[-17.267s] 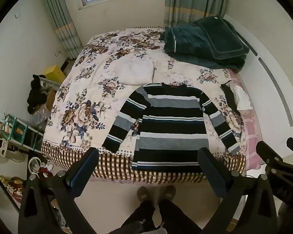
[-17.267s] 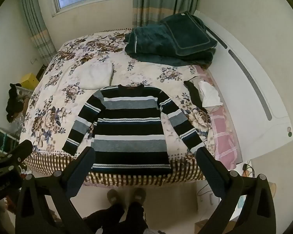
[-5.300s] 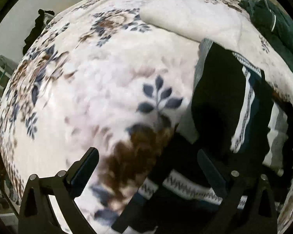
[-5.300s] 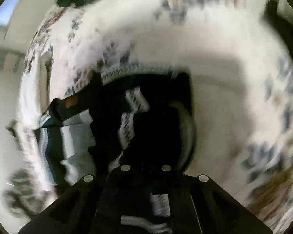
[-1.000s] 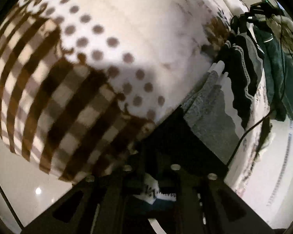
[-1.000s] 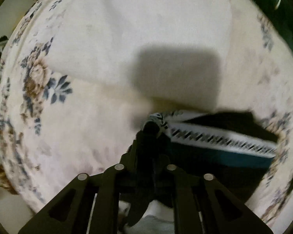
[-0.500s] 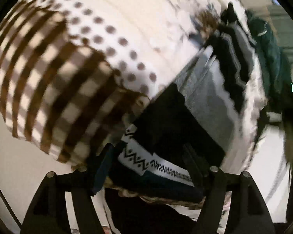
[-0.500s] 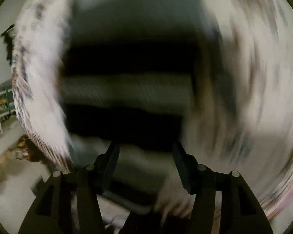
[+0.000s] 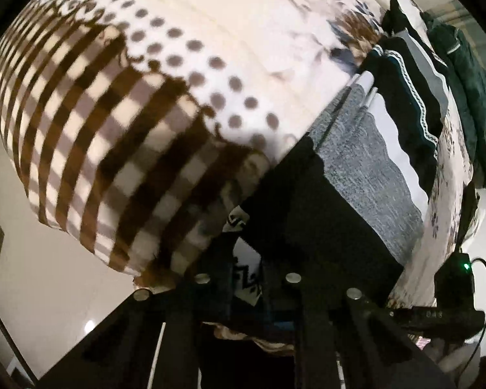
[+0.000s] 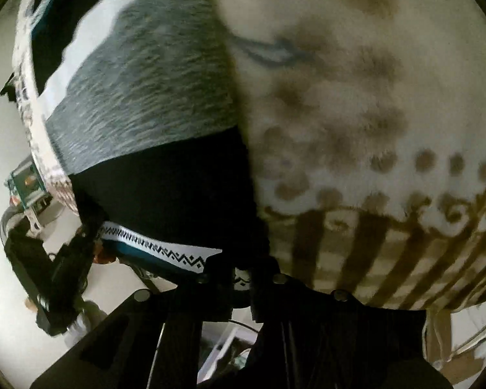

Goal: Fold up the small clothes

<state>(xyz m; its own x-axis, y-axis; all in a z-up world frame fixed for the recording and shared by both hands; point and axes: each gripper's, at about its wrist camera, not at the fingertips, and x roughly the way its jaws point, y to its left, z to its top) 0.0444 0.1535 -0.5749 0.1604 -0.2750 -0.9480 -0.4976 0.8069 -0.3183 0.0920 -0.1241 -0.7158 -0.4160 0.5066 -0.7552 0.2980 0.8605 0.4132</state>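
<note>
The striped sweater (image 9: 366, 168), black, grey and white, lies folded narrow on the bed, its hem at the bed's front edge. My left gripper (image 9: 246, 278) is shut on the hem's left corner, where a white zigzag band shows between the fingers. My right gripper (image 10: 241, 280) is shut on the hem's right corner; the sweater (image 10: 152, 97) fills the left half of the right wrist view. The left gripper also shows in the right wrist view (image 10: 81, 246), at the hem's far end.
The bedspread (image 9: 184, 74) has brown dots and a brown checked border that hangs over the front edge. A dark green blanket (image 9: 469, 74) lies at the far end of the bed. The pale floor (image 9: 48, 278) lies below the bed edge.
Half a second ago both grippers were open at the hem. Both have now shut on the hem's corners. The right gripper came down from the far part of the bed.
</note>
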